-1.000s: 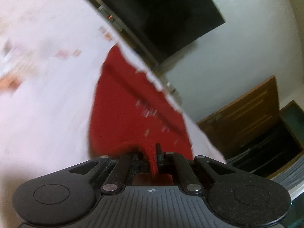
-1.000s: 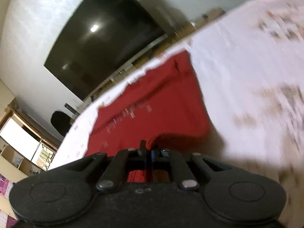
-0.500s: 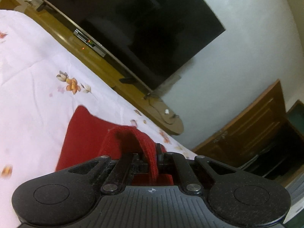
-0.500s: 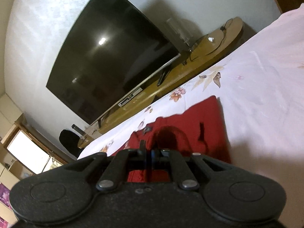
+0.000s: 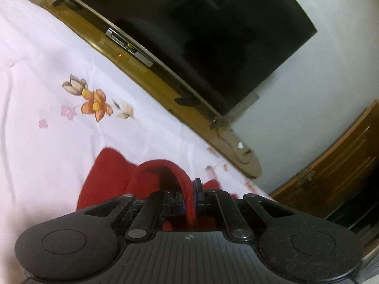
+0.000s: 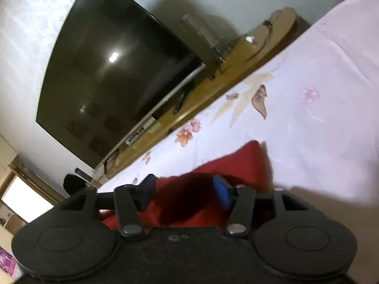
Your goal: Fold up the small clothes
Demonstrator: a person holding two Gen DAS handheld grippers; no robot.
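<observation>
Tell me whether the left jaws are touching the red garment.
Touching: the left wrist view shows the left gripper pinching a fold of the red garment.

The left gripper (image 5: 189,195) is clamped on a ribbed edge of the red garment (image 5: 113,179), which arches up from the fabric into the narrow gap between the jaws. The rest of the garment lies on a white bedsheet (image 5: 35,75) printed with an orange flower (image 5: 96,104). Beyond the sheet's far edge runs a long wooden shelf (image 5: 165,90) with a silver set-top box (image 5: 129,46) on it, below a large dark television (image 5: 201,28) against a pale wall. A wooden cabinet (image 5: 331,165) stands at right.
</observation>
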